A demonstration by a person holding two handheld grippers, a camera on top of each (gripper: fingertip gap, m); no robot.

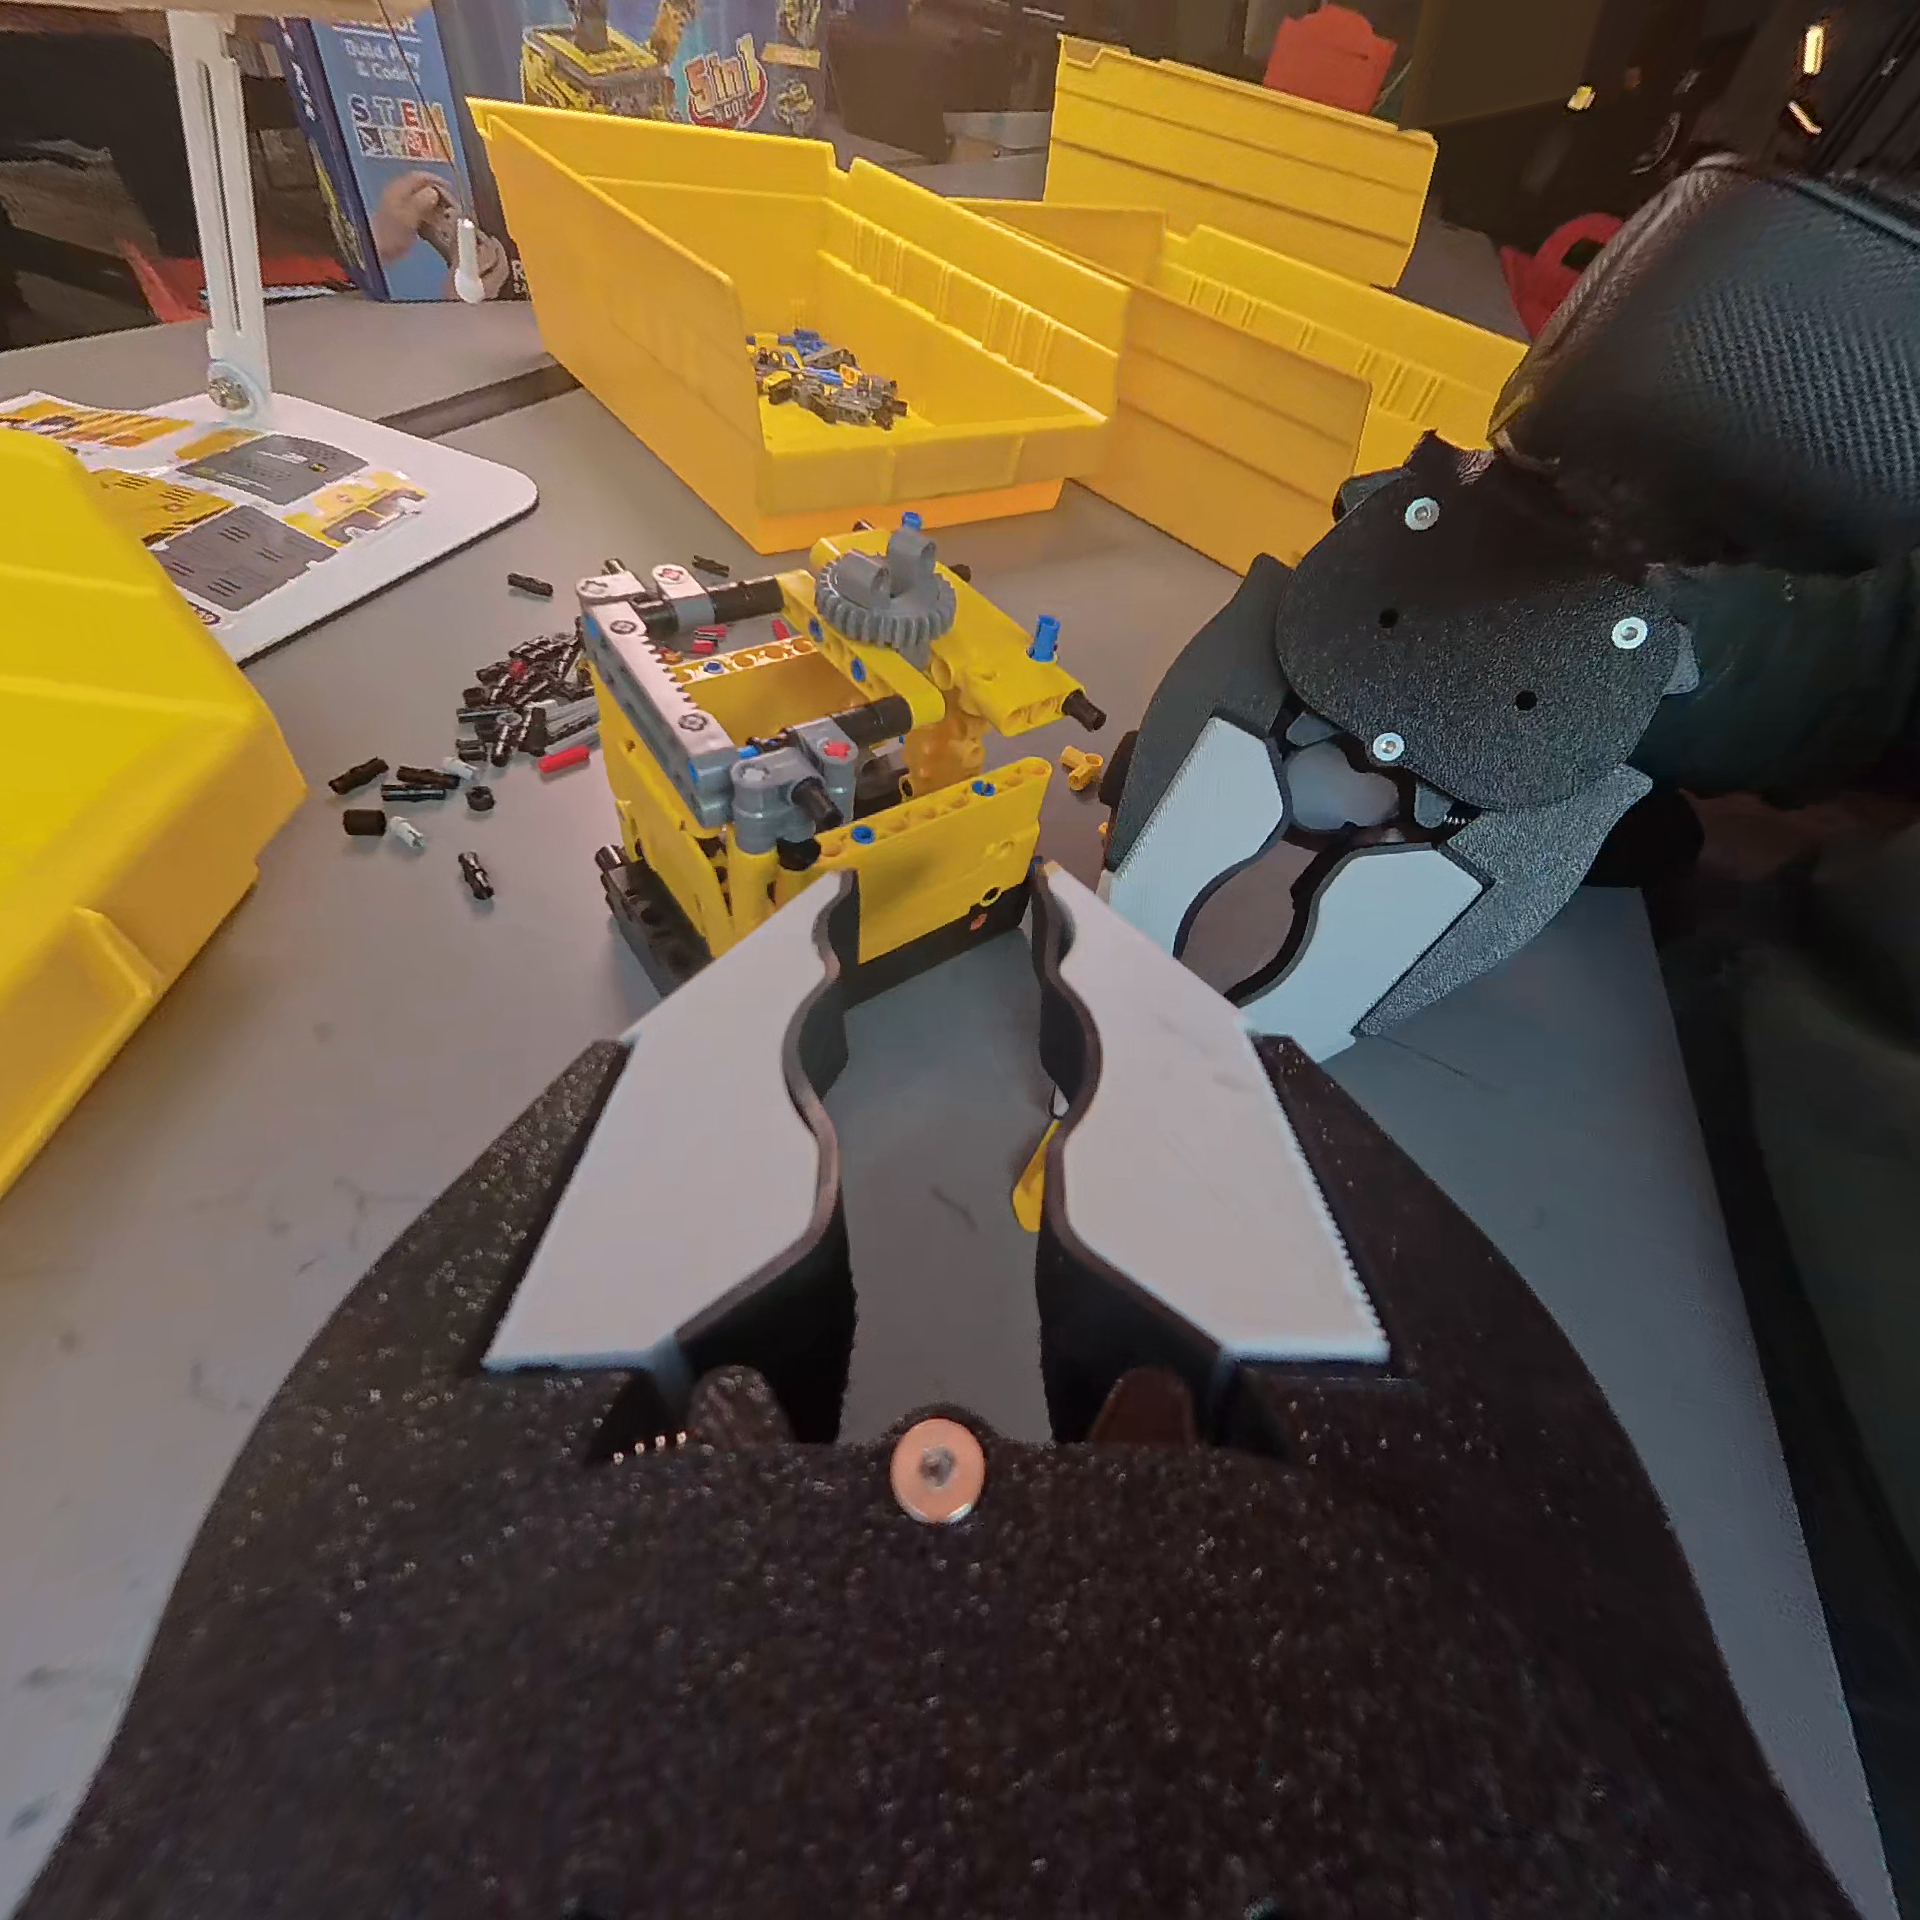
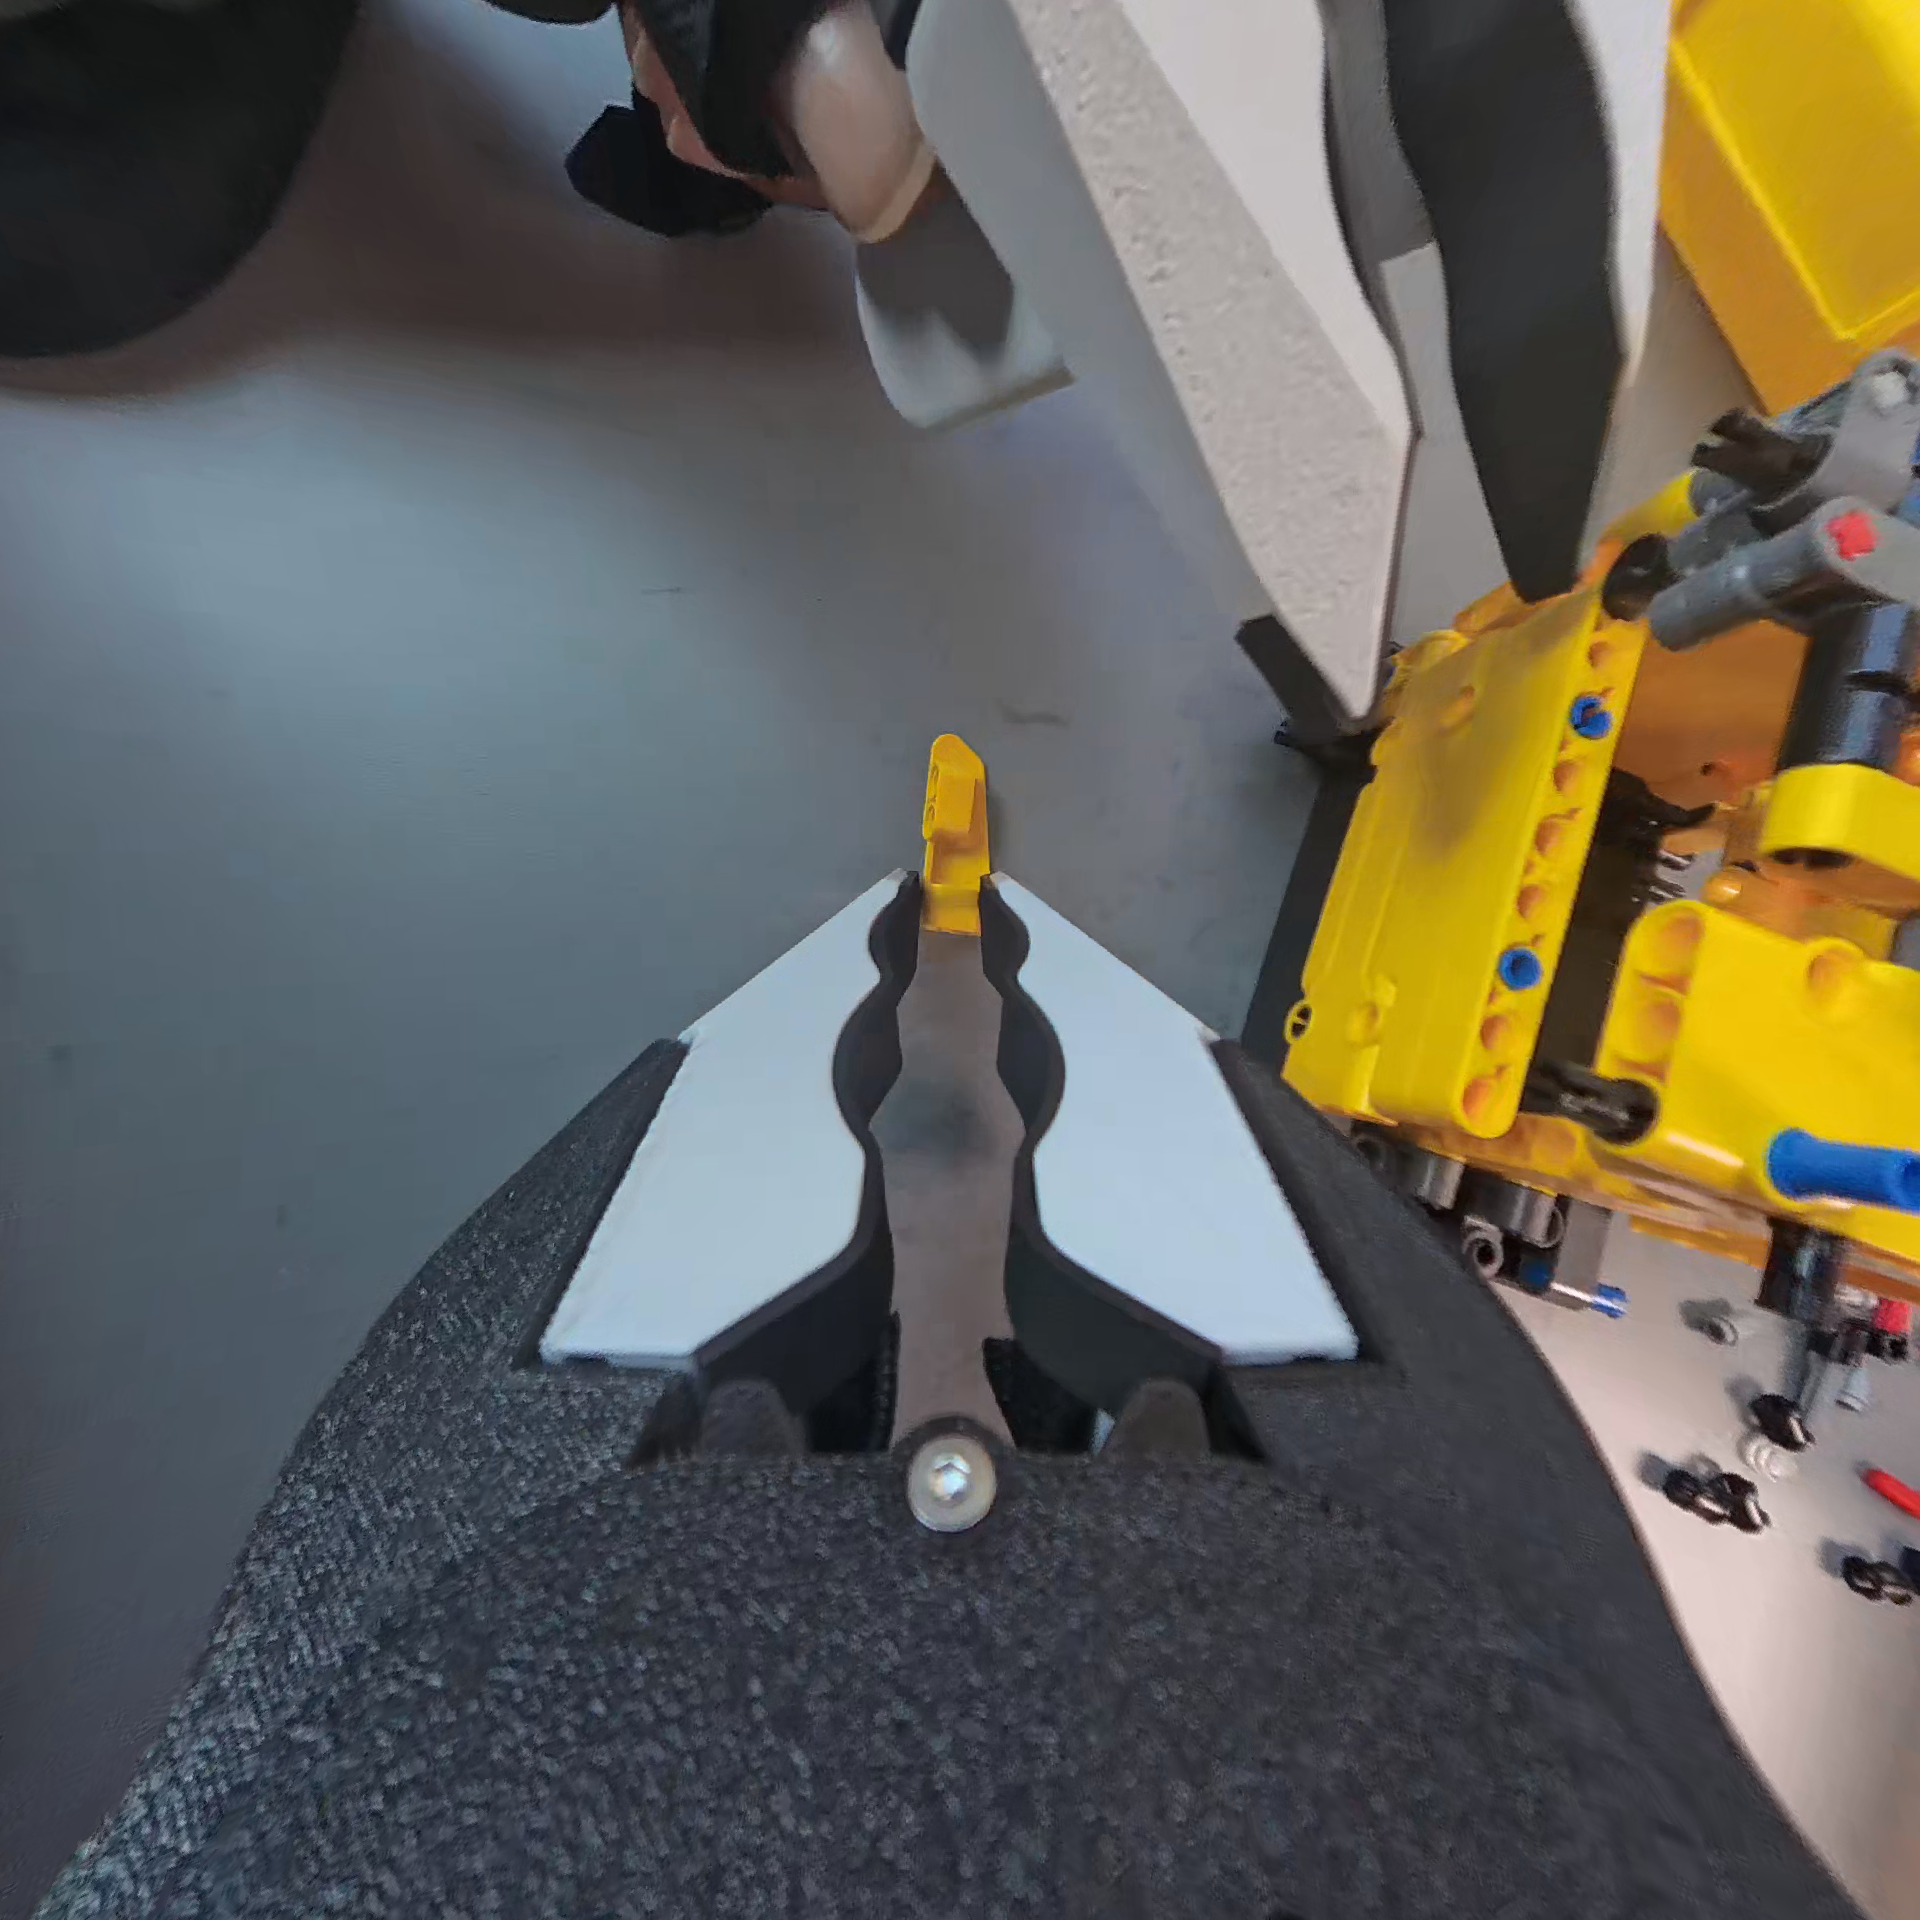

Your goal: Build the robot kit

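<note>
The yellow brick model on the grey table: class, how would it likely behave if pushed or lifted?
The yellow brick model looks stiff but probably fragile: it is built from many pinned beams, so parts could pop off. It sits on a broad flat base, so a push would likely slide it rather than tip it. The grey gear on top looks loosely perched and may shift.

**Grey table and what it carries**

We see a grey table (image 1: pixel 395 1091) bearing a yellow brick model (image 1: pixel 821 748), a scatter of black connector pins (image 1: pixel 499 717) beside it, several yellow bins (image 1: pixel 790 312), a white stand base (image 1: pixel 416 488) with sticker sheets (image 1: pixel 229 509), and a boxed kit (image 1: pixel 384 145) at the rear.
</note>
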